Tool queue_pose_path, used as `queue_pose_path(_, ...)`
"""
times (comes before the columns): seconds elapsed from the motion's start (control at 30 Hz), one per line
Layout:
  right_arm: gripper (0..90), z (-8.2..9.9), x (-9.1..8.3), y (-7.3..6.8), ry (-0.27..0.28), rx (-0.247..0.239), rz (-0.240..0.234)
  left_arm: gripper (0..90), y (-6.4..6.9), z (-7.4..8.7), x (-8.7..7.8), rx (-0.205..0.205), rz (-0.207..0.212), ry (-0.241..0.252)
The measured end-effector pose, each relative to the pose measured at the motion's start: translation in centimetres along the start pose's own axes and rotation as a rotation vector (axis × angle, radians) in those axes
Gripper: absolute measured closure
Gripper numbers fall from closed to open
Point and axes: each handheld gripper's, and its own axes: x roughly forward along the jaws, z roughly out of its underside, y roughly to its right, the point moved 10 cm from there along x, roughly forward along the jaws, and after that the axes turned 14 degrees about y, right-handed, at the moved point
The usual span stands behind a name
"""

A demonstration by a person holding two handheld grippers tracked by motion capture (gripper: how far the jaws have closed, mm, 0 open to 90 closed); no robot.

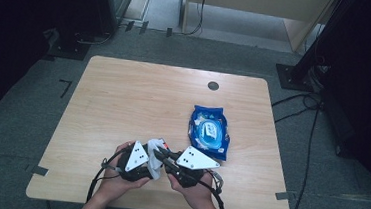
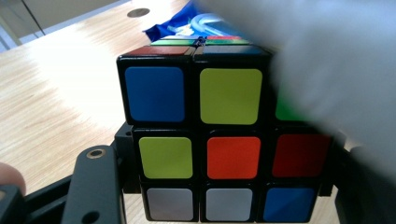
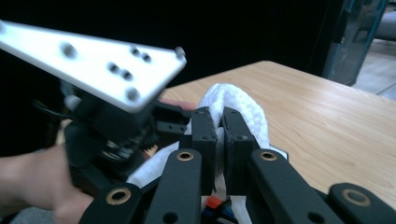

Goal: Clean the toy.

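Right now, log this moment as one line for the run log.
left gripper: shut on puzzle cube | right gripper: shut on white cloth, against cube | wipes pack: on table, untouched

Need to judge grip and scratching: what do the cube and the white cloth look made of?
Cube: apparently hard plastic, black frame with smooth, slightly glossy coloured tiles. Cloth: seemingly soft textile wipe with a dimpled weave, folding between the right gripper's jaws.
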Motion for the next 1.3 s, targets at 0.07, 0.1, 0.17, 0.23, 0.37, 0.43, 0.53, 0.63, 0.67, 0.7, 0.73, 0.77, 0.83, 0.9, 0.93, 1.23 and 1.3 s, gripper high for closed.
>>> queue_pose_path(0.07, 86.7, 0.5, 0.1, 0.3, -0.009, 0.003, 0.014, 34.1, 0.0, -0.1, -0.1, 0.0, 0.004, 0.006)
queue_pose_path(0.1, 86.7, 0.6, 0.1, 0.5, -0.006, 0.008, 0.017, 34.1, 0.0, -0.2, -0.1, 0.0, 0.002, 0.011)
queue_pose_path(0.17, 86.7, 0.7, 0.0, 0.8, -0.006, 0.002, 0.032, 34.1, 0.1, -0.3, -0.2, -0.003, 0.007, 0.024)
queue_pose_path(0.23, 86.6, 0.8, 0.0, 1.3, -0.01, -0.005, 0.05, 34.1, 0.0, -0.4, -0.2, 0.005, 0.005, 0.03)
queue_pose_path(0.37, 86.6, 1.3, -0.1, 3.1, -0.035, 0.017, 0.115, 34.1, 0.0, -0.3, -0.2, 0.01, 0.001, 0.028)
queue_pose_path(0.43, 86.5, 1.8, -0.3, 4.0, -0.042, 0.0, 0.152, 34.2, -0.2, -0.4, -0.3, 0.0, -0.005, 0.03)
queue_pose_path(0.53, 86.6, 3.5, -0.6, 5.8, -0.101, -0.06, 0.222, 34.2, -1.0, -0.8, -0.7, -0.042, -0.011, 0.058)
queue_pose_path(0.63, 86.5, 5.7, -1.2, 8.0, -0.157, -0.03, 0.281, 34.1, -2.1, -0.6, -1.0, -0.047, -0.037, 0.054)
queue_pose_path(0.67, 86.5, 6.0, -1.3, 8.4, -0.16, -0.016, 0.294, 34.1, -2.3, -0.3, -1.1, -0.048, -0.043, 0.046)
queue_pose_path(0.7, 86.3, 6.1, -1.4, 8.7, -0.162, -0.006, 0.301, 34.1, -2.6, 0.0, -1.1, -0.05, -0.048, 0.037)
queue_pose_path(0.73, 85.8, 6.0, -1.5, 8.9, -0.163, -0.005, 0.305, 34.1, -2.7, 0.1, -1.1, -0.052, -0.049, 0.033)
queue_pose_path(0.77, 85.2, 5.9, -1.5, 9.0, -0.161, -0.007, 0.305, 34.1, -2.7, 0.1, -1.0, -0.057, -0.05, 0.035)
queue_pose_path(0.83, 80.5, 5.8, -1.5, 9.1, -0.162, -0.012, 0.306, 34.1, -2.6, 0.1, -0.9, -0.056, -0.048, 0.038)
queue_pose_path(0.9, 73.2, 5.6, -1.4, 8.9, -0.156, 0.007, 0.295, 34.1, -2.4, 0.1, -0.8, -0.05, -0.045, 0.032)
queue_pose_path(0.93, 69.6, 5.5, -1.4, 8.9, -0.155, 0.012, 0.298, 34.1, -2.4, 0.2, -0.8, -0.049, -0.045, 0.031)
queue_pose_path(1.23, 46.5, 2.2, -1.0, 6.3, -0.064, 0.117, 0.237, 34.1, -2.5, 0.4, -0.7, -0.056, -0.053, 0.03)
queue_pose_path(1.3, 41.4, 1.8, -0.7, 5.2, -0.06, 0.178, 0.192, 34.1, -2.4, 0.3, -0.6, -0.052, -0.056, 0.03)
